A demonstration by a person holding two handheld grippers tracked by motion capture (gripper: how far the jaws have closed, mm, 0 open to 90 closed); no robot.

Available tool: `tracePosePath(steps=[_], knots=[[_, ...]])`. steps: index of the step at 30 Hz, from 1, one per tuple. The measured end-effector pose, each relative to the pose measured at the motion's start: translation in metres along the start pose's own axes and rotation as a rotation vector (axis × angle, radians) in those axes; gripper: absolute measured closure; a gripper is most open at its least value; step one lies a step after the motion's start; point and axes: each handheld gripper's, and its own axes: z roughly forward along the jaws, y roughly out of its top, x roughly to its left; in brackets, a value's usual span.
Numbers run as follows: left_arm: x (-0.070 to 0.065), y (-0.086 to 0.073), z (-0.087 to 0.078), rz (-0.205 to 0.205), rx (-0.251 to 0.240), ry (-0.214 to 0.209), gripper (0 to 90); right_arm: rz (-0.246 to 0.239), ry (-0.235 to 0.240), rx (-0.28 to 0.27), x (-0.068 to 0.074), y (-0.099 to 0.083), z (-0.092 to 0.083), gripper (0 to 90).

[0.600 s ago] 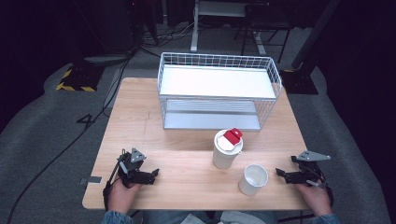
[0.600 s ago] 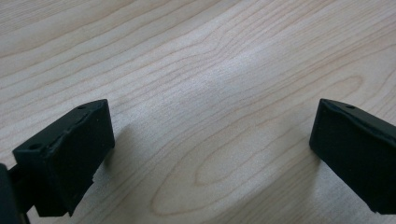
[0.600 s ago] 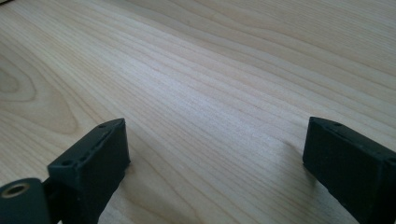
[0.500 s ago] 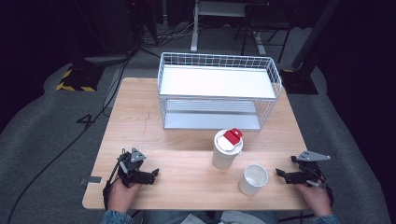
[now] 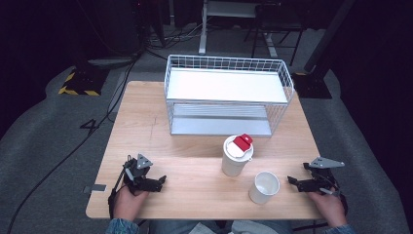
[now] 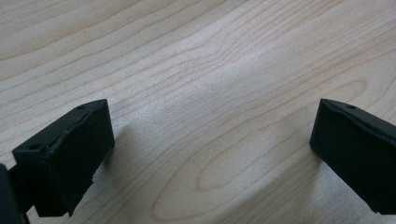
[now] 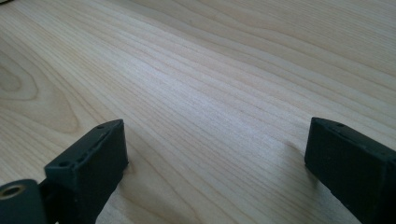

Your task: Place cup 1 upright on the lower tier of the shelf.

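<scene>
left tool (image 5: pixel 158 181) and right tool (image 5: pixel 293 182) rest low, jaws spread wide, each held in a hand.

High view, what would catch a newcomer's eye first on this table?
The white wire basket at the far side of the table stands out most. In front of it stands a lidded cup with a red tab on top, and an open white cup sits just nearer and to its right. The left gripper and right gripper rest open at the near corners, holding nothing.

Lidded cup (image 5: pixel 235 157) hides part of wire basket (image 5: pixel 229 95) front; forearms cut off at bottom edge.
</scene>
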Motion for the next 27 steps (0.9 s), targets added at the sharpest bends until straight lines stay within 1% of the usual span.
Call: tracePosePath(steps=[4, 5, 7, 8, 9, 11, 12, 14, 15, 17, 19, 24, 25, 27], knots=[[0.0, 0.0, 0.0, -0.001, 0.0, 0.0, 0.2, 0.001, -0.002, -0.001, 0.0, 0.0, 0.0, 5.9], [0.0, 0.0, 0.0, -0.001, 0.0, 0.0, 0.2, 0.012, -0.032, -0.008, -0.001, 0.0, -0.001, 1.0], [0.0, 0.0, 0.0, -0.002, -0.001, 0.0, 0.2, 0.013, -0.039, -0.014, -0.001, 0.0, -0.001, 0.8], [0.0, 0.0, 0.0, -0.003, -0.001, 0.0, 0.2, 0.026, -0.027, -0.032, -0.003, -0.001, -0.003, 0.0], [0.0, 0.0, 0.0, -0.004, -0.001, 0.0, 0.2, 0.033, -0.026, -0.036, -0.003, -0.001, -0.004, 0.0], [0.0, 0.0, 0.0, -0.004, -0.001, 0.0, 0.2, 0.032, -0.009, -0.053, -0.003, -0.001, -0.006, 0.0], [0.0, 0.0, 0.0, -0.004, -0.001, 0.0, 0.2, 0.032, -0.009, -0.053, -0.003, -0.001, -0.006, 0.0], [0.0, 0.0, 0.0, -0.004, -0.001, 0.0, 0.2, 0.014, 0.001, -0.086, 0.001, 0.003, -0.013, 0.0], [0.0, 0.0, 0.0, -0.004, -0.001, 0.0, 0.2, 0.014, 0.001, -0.086, 0.001, 0.003, -0.013, 0.0], [0.0, 0.0, 0.0, -0.004, -0.001, 0.0, 0.2, -0.002, 0.012, -0.111, 0.004, 0.005, -0.018, 0.0], [0.0, 0.0, 0.0, -0.004, -0.001, 0.0, 0.2, -0.007, 0.02, -0.126, 0.008, 0.007, -0.023, 0.0], [0.0, 0.0, 0.0, -0.004, 0.0, 0.0, 0.2, 0.001, 0.044, -0.146, 0.012, 0.009, -0.03, 0.0], [0.0, 0.0, 0.0, -0.004, -0.001, 0.0, 0.2, 0.01, 0.06, -0.16, 0.016, 0.011, -0.035, 0.0], [0.0, 0.0, 0.0, -0.004, -0.001, 0.0, 0.2, 0.002, 0.066, -0.165, 0.019, 0.012, -0.038, 0.0]])
